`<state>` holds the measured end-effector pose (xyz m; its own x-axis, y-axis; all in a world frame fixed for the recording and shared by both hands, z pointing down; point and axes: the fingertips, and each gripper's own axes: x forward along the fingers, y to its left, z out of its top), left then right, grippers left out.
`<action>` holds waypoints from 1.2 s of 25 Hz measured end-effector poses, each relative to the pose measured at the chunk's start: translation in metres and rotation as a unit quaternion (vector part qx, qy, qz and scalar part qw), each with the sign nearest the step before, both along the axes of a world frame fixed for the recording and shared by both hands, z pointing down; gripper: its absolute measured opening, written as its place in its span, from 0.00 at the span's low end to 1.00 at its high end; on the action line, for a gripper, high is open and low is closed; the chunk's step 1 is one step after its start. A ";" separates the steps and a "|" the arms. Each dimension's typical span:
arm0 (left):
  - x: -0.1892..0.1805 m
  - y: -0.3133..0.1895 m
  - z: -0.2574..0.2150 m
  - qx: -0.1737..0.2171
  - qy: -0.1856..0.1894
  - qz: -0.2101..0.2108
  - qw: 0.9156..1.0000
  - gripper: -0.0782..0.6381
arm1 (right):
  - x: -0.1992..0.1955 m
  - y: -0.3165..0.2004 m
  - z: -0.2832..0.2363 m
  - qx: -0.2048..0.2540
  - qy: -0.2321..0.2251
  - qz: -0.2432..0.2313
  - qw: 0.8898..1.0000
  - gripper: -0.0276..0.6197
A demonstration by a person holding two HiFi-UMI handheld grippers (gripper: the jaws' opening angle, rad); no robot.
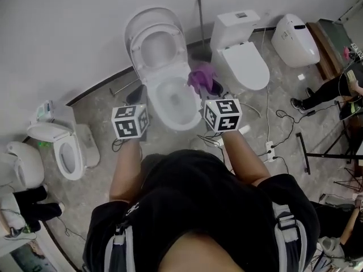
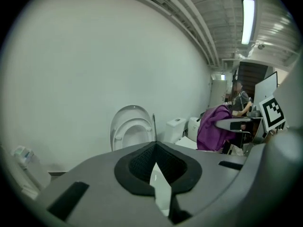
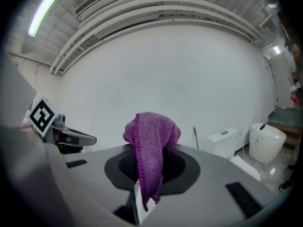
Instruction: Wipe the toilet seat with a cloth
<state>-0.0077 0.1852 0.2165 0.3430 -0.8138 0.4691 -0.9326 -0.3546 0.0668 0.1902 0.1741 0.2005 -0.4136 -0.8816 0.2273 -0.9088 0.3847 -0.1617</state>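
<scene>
A white toilet stands against the wall with its lid and seat (image 1: 156,44) raised; its bowl (image 1: 173,98) lies open below me. From the left gripper view the raised seat (image 2: 131,129) is ahead. My right gripper (image 1: 212,86) hangs by the bowl's right rim, shut on a purple cloth (image 1: 201,77). The cloth (image 3: 151,145) drapes over the shut right gripper (image 3: 147,174). My left gripper (image 1: 136,95) is at the bowl's left side. The left gripper (image 2: 155,164) is shut with nothing between its fingers. The cloth (image 2: 213,129) shows at its right.
Another toilet (image 1: 244,61) with a closed lid stands right of the task toilet, one more (image 1: 295,38) beyond it, and a small one (image 1: 65,152) at the left. A thin upright handle (image 1: 199,21) leans at the wall. Cables and a power strip (image 1: 271,149) lie at the right.
</scene>
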 end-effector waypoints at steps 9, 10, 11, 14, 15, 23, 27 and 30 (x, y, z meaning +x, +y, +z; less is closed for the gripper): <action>0.021 -0.020 0.015 -0.030 -0.029 -0.025 0.999 0.10 | 0.009 -0.049 0.033 -0.033 -0.018 -0.047 0.998 0.14; 0.022 -0.024 0.015 -0.031 -0.027 -0.026 0.999 0.10 | 0.006 -0.054 0.037 -0.038 -0.017 -0.052 0.998 0.14; 0.023 -0.027 0.015 -0.031 -0.026 -0.026 0.999 0.10 | 0.004 -0.060 0.040 -0.041 -0.016 -0.055 0.998 0.14; 0.018 -0.042 0.021 -0.031 -0.030 -0.017 0.999 0.10 | -0.006 -0.082 0.047 -0.041 -0.011 -0.051 0.998 0.14; 0.013 -0.049 0.023 -0.030 -0.029 -0.013 0.999 0.10 | -0.010 -0.092 0.050 -0.040 -0.009 -0.043 0.998 0.14; -0.035 -0.122 0.008 -0.002 -0.001 0.009 1.000 0.10 | -0.057 -0.197 0.074 -0.052 0.015 -0.009 0.999 0.14; -0.069 -0.148 0.013 -0.007 0.011 0.004 1.000 0.10 | -0.086 -0.261 0.109 -0.083 0.082 -0.022 0.993 0.14; -0.094 -0.161 0.026 -0.022 0.014 0.001 1.000 0.10 | -0.099 -0.306 0.132 -0.107 0.131 -0.014 0.985 0.14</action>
